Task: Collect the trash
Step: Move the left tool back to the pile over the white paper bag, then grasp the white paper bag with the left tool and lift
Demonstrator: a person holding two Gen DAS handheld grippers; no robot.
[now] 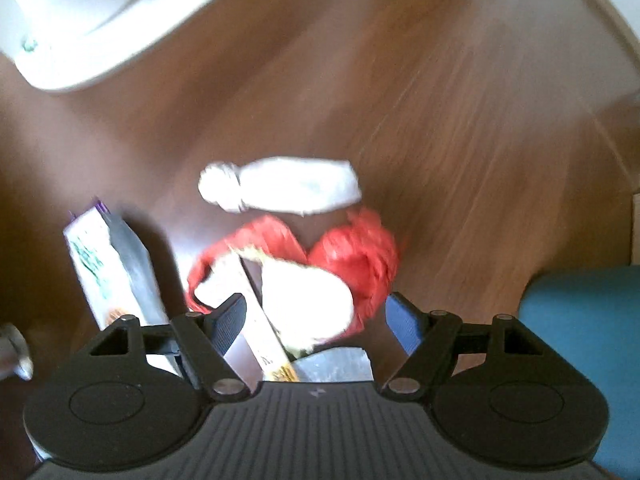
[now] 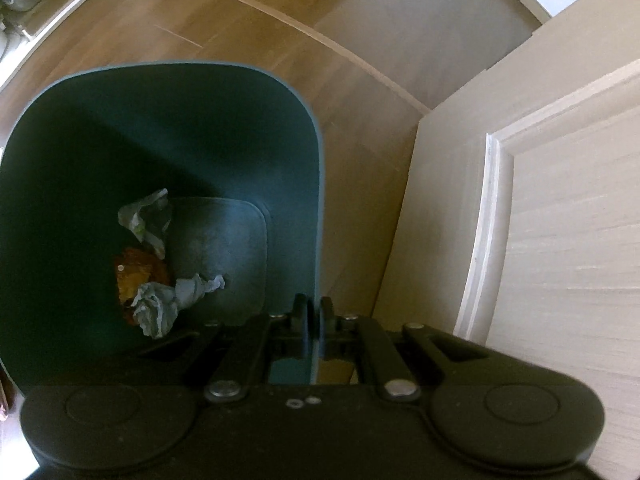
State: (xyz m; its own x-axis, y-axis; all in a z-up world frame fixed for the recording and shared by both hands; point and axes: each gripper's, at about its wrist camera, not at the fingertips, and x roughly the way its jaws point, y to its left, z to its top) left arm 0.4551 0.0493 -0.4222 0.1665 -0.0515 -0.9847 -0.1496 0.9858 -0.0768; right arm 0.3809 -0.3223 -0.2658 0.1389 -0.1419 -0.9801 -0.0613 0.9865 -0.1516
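In the left wrist view, trash lies on the wooden floor: a white knotted bag [image 1: 280, 189], a red plastic bag [image 1: 356, 258], a white crumpled wad [image 1: 308, 300], a long paper wrapper [image 1: 260, 320] and a carton [image 1: 112, 268]. My left gripper [image 1: 316, 316] is open just above the wad and wrapper, which lie between its fingers. In the right wrist view, my right gripper [image 2: 314, 320] is shut on the rim of a dark teal trash bin [image 2: 316, 184]. The bin holds crumpled paper [image 2: 164, 308], an orange wrapper [image 2: 132, 276] and a clear plastic scrap [image 2: 146, 216].
A white rounded base [image 1: 76, 28] stands at the far left of the floor. The teal bin edge [image 1: 584, 312] shows at the right in the left wrist view. A pale wooden door [image 2: 540, 220] stands right of the bin.
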